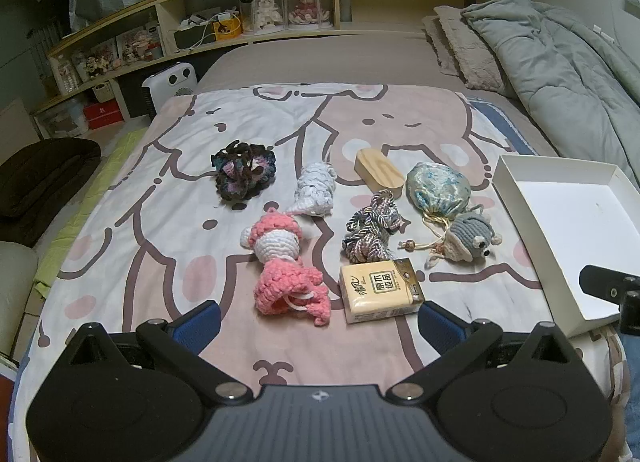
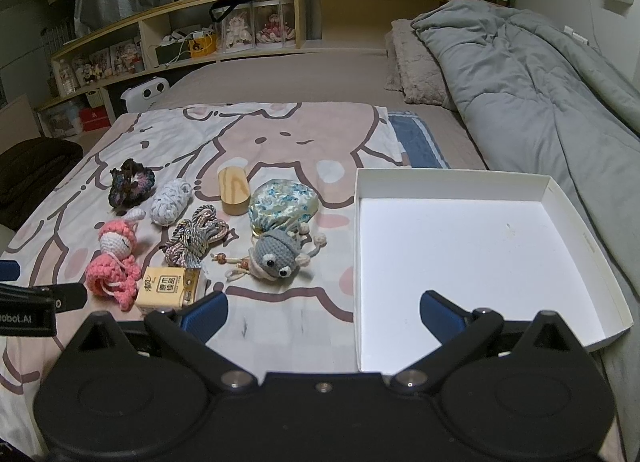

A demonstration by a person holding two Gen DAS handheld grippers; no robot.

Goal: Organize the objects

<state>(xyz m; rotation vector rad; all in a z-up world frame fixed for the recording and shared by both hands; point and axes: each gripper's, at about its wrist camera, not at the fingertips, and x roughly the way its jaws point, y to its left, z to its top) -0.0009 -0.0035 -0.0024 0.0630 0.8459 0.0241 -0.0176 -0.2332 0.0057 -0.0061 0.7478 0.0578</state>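
Observation:
Several small things lie on a cartoon-print blanket (image 1: 168,197): a pink and white crochet doll (image 1: 280,262), a yellow tissue pack (image 1: 380,290), a twisted cord bundle (image 1: 372,229), a grey crochet bug (image 1: 468,238), a blue floral pouch (image 1: 438,189), a wooden block (image 1: 378,171), a white crochet piece (image 1: 314,191) and a dark crochet flower (image 1: 244,173). A white shallow box (image 2: 560,197) sits empty at the right. My left gripper (image 1: 316,322) is open just short of the tissue pack. My right gripper (image 2: 322,314) hangs open over the box's near left corner.
A grey duvet (image 2: 540,93) and pillows (image 2: 416,61) are heaped at the right of the bed. A wooden shelf (image 2: 240,29) with boxed dolls runs along the back. A white heater (image 1: 170,79) and dark cushion (image 1: 44,169) stand beside the bed at left.

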